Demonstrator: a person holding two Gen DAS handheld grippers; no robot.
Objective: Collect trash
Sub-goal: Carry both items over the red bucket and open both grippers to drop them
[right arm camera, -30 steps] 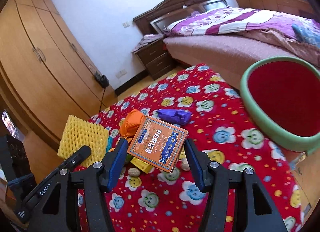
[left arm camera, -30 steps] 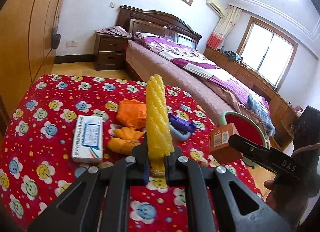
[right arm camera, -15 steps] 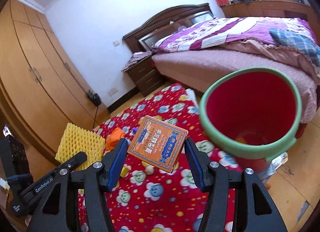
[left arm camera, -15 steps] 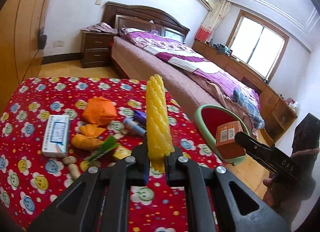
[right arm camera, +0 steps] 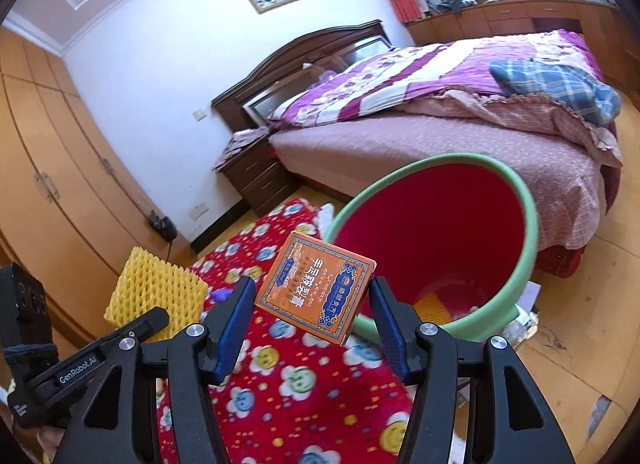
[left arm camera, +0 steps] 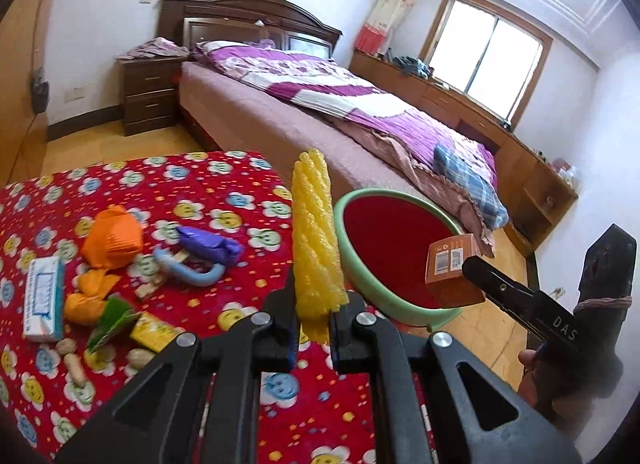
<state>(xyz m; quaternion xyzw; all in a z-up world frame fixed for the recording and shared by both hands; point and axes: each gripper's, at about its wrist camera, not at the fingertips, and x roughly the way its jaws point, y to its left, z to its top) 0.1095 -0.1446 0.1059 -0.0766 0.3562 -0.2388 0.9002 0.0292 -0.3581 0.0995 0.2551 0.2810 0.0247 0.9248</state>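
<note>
My left gripper (left arm camera: 313, 318) is shut on a yellow foam net sleeve (left arm camera: 315, 232), held upright above the table edge; the sleeve also shows in the right wrist view (right arm camera: 154, 290). My right gripper (right arm camera: 314, 314) is shut on an orange carton (right arm camera: 318, 288) with blue print, held in the air beside the rim of the red bin with a green rim (right arm camera: 516, 199). In the left wrist view the carton (left arm camera: 452, 268) hangs over the bin's (left arm camera: 360, 284) near side. Some yellow trash lies at the bin's bottom.
On the red flowered tablecloth (left arm camera: 224, 191) lie an orange wrapper (left arm camera: 112, 236), a purple wrapper (left arm camera: 208, 246), a white-and-blue box (left arm camera: 44, 296), orange peel, a green leaf and nut shells. A bed (left arm camera: 320, 103) stands behind the bin, a nightstand (left arm camera: 150, 93) at the back.
Both grippers have swung right, away from the table's middle and toward the bin. The carton now hangs at the bin's rim and the bin looks larger and nearer.
</note>
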